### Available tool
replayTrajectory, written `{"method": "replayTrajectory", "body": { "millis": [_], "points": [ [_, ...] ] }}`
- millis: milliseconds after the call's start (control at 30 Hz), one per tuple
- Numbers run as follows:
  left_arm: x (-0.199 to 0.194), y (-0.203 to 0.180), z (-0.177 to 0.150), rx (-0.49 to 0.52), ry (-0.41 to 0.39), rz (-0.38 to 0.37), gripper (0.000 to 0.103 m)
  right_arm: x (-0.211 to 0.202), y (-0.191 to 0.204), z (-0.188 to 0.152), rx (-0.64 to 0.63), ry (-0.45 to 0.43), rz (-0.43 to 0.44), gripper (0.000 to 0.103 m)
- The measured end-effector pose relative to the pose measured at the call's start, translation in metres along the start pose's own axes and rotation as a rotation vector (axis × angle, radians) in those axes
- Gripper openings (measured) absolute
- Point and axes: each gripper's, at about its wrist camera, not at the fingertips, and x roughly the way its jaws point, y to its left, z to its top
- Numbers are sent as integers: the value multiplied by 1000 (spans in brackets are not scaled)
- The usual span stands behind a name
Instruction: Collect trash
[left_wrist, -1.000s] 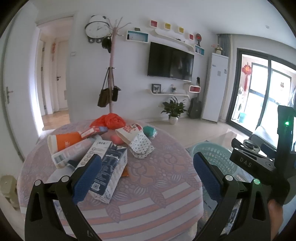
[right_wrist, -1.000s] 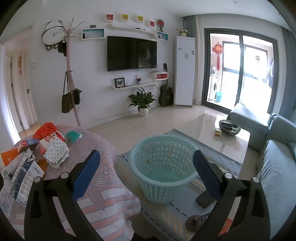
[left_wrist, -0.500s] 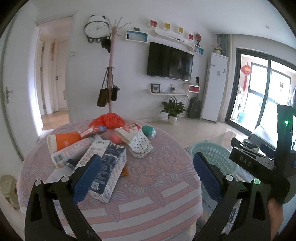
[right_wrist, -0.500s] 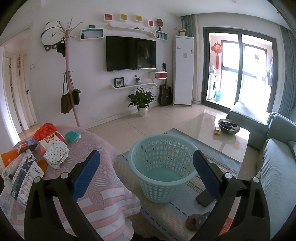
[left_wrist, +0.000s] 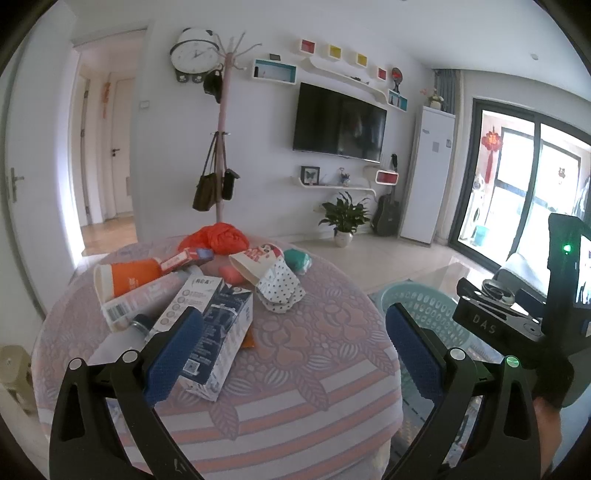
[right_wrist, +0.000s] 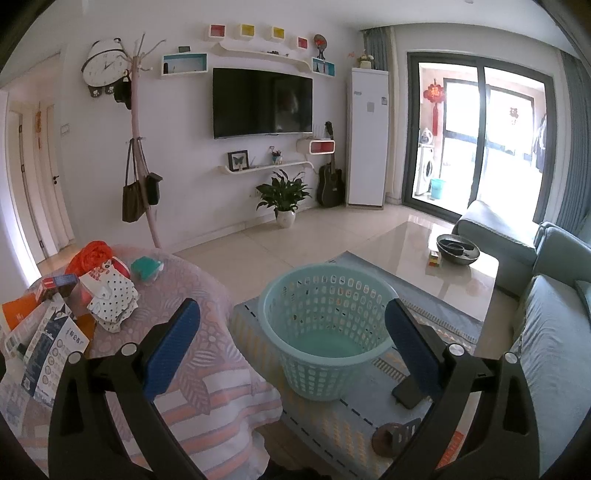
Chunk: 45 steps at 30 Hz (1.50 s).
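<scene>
Trash lies on a round table (left_wrist: 295, 354) with a pink patterned cloth: a blue-and-white carton (left_wrist: 214, 325), an orange-and-white tube (left_wrist: 129, 280), a polka-dot paper bag (left_wrist: 277, 284), an orange plastic bag (left_wrist: 218, 238) and a teal wad (left_wrist: 297, 258). My left gripper (left_wrist: 291, 350) is open and empty above the table's near side. My right gripper (right_wrist: 291, 343) is open and empty, facing a light teal basket (right_wrist: 328, 325) on the floor right of the table. The basket looks empty. The right gripper's body shows in the left wrist view (left_wrist: 517, 317).
The basket stands on a patterned rug (right_wrist: 436, 317). A glass coffee table (right_wrist: 443, 266) with a dark bowl and a grey sofa (right_wrist: 546, 325) are to the right. A coat stand (left_wrist: 221, 147), a potted plant (right_wrist: 284, 199) and a TV stand at the far wall.
Both grippers have drifted very slightly; the view has barely shifted. Nothing on the table has moved and both grippers remain open.
</scene>
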Motion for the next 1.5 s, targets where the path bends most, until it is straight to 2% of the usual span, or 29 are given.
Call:
{"method": "replayTrajectory", "body": {
  "millis": [667, 767, 933, 1100, 1200, 1333, 1400, 1467, 1500],
  "points": [
    [-7, 12, 2, -48, -15, 9, 96, -9, 20, 3, -43, -22, 23, 95],
    [-9, 17, 2, -48, -19, 35, 96, -11, 24, 3, -53, -21, 28, 95],
    [-18, 55, 7, -77, -19, 92, 96, -17, 39, 4, -94, -36, 36, 95],
    [-22, 90, 7, -69, 16, 150, 96, -22, 64, 11, -154, -46, 139, 95],
    [-17, 109, 8, -62, 57, 158, 96, -16, 81, 21, -168, -2, 264, 95],
    [2, 133, 12, -75, 124, 89, 95, -5, 107, 28, -206, 55, 343, 86],
    [18, 142, 13, -87, 165, 37, 95, -2, 119, 28, -212, 83, 397, 77],
    [35, 151, 11, -99, 213, -17, 90, 2, 130, 28, -221, 95, 425, 70],
    [48, 155, 11, -103, 254, -45, 83, 7, 137, 29, -231, 100, 426, 65]
  ]
}}
